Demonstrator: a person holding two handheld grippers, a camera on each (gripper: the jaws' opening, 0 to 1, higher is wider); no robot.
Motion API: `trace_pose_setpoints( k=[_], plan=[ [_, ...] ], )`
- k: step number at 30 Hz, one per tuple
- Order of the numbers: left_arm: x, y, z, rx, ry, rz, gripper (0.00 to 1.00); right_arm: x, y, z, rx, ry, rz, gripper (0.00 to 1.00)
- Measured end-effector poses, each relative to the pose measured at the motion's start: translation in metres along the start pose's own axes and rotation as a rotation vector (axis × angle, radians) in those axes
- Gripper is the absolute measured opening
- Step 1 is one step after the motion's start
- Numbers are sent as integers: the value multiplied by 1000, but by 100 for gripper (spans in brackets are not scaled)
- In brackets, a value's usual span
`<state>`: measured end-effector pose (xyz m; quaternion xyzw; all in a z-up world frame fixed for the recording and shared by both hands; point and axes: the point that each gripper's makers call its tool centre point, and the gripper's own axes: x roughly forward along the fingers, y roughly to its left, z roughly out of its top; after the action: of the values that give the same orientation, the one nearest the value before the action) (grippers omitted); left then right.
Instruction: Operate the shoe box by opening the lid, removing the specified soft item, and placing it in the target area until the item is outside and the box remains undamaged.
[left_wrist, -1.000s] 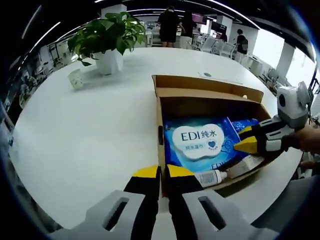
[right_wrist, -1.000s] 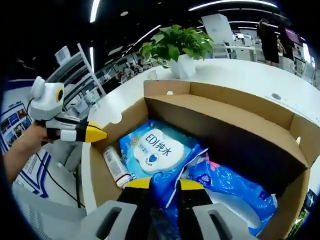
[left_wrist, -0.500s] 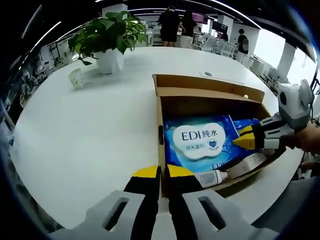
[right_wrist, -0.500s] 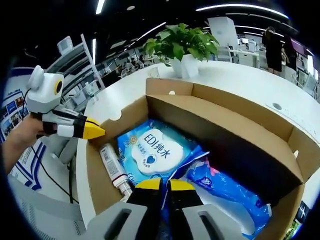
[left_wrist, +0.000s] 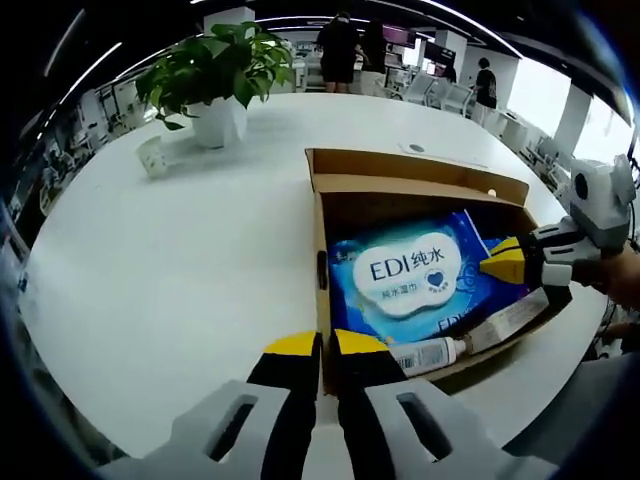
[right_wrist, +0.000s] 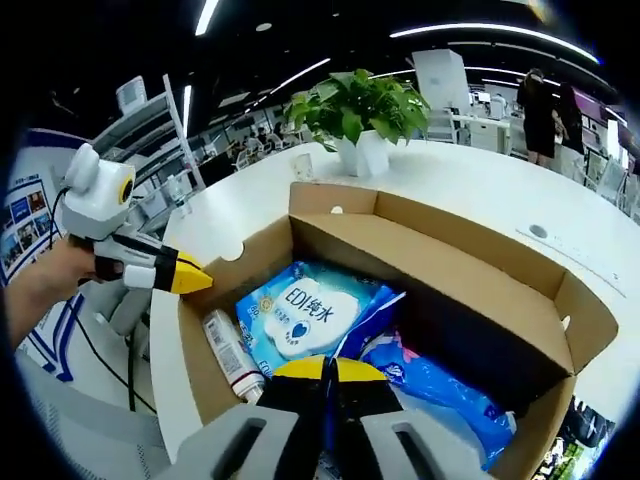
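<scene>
Right gripper (right_wrist: 325, 368) fingers pinch the "EDI 纯水" wipes pack (left_wrist: 415, 280); left gripper (left_wrist: 318, 345) fingers together.

The shoe box (left_wrist: 415, 190) is plain brown cardboard, matt and raw-edged, on a smooth white table (left_wrist: 180, 250) with a faint sheen. Inside it, the blue wipes pack (left_wrist: 415, 275) is glossy plastic film, creased and catching light, and the white tube (right_wrist: 232, 352) near it looks like smooth plastic, though it is small. Both the left gripper (left_wrist: 318, 348) and the right gripper (right_wrist: 328, 371) have matt black and yellow tips, seemingly hard plastic.
</scene>
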<state>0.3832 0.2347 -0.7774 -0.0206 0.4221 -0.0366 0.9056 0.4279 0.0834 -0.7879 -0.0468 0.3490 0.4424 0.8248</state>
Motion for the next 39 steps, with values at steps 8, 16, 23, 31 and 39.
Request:
trace_pose_setpoints(
  k=[8,16,23,31,39],
  plan=[
    [0,-1,1,18,18,2,3,-7,-2,3,2,-26,-18,0],
    [1,-6,4,86,28,0,4,-13,-9,2,15,-39,-36,0],
    [-5,-10,31,173,-46,21,4,-17,-10,1,35,-46,-40,0],
    [10,-32,33,217,-15,-44,5,-18,-10,1,46,-49,-38,0],
    [33,-42,18,234,68,-89,10,-20,-11,1,42,-49,-41,0]
  ],
)
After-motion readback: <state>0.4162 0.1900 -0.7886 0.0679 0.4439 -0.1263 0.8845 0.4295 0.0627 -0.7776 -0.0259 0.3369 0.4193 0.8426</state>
